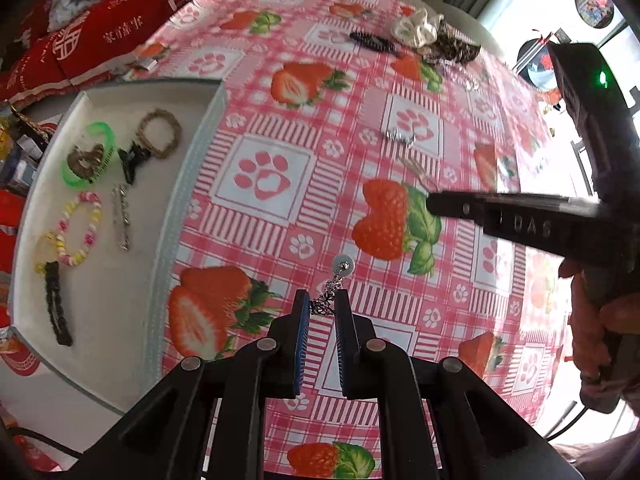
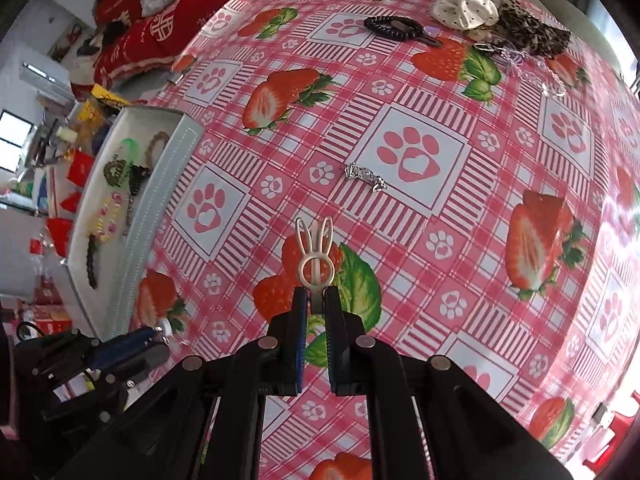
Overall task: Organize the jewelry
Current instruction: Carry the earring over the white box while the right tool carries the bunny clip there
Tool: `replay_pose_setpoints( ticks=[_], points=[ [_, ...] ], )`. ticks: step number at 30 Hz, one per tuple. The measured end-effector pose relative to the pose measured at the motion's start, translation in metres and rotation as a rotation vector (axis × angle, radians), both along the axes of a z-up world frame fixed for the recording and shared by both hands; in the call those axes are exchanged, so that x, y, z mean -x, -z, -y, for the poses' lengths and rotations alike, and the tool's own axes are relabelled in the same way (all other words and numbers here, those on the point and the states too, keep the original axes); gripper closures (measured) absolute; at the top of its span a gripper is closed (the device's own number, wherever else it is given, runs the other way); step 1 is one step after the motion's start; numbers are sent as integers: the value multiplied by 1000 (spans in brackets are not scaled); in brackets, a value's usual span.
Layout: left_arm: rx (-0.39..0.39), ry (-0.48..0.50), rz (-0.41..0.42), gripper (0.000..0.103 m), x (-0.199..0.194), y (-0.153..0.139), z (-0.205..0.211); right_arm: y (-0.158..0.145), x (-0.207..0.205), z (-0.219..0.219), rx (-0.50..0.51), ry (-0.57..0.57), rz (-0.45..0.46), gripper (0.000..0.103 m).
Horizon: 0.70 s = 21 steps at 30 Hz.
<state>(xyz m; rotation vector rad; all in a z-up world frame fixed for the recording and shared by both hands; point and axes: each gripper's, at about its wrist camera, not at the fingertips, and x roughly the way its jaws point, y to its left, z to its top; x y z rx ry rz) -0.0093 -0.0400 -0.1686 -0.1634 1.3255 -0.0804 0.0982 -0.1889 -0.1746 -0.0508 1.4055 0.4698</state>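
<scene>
My left gripper (image 1: 322, 300) is shut on a silver filigree earring (image 1: 335, 286) whose round stud end sticks out ahead of the fingertips, above the tablecloth just right of the white tray (image 1: 188, 184). My right gripper (image 2: 316, 296) is shut on a cream rabbit-shaped hair clip (image 2: 315, 252), ears pointing forward, held over the table. The right gripper also shows in the left wrist view (image 1: 432, 202) at the right. The tray (image 2: 160, 184) holds bracelets, a green bangle (image 1: 90, 154), a black claw clip and hair ties.
A small silver piece (image 2: 366, 176) lies on the tablecloth mid-table, also in the left wrist view (image 1: 400, 136). At the far edge lie a black coil hair tie (image 2: 394, 26), a white scrunchie (image 2: 466, 8) and a leopard scrunchie (image 2: 528, 34). Red cushions lie beyond.
</scene>
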Motion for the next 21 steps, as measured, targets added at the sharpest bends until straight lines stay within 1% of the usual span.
replay_pose_setpoints(
  ticks=[4,7,12,16,21],
  points=[
    [2,-15,18,84,-1,-7,-11,-4,3,-1,-11,21,-9,94],
    [-6,-5,37,84,0,-13,-22,-7,6,-6,-11,36,-1,94],
    [-15,7,51,84,6,-20,-51,-17,13,-19,-8,62,16,94],
    [-24,-4,57,84,12,-25,-78,-28,19,-39,-18,69,28,94],
    [-35,-37,58,84,19,-24,-114,-39,25,-76,-40,39,42,94]
  ],
)
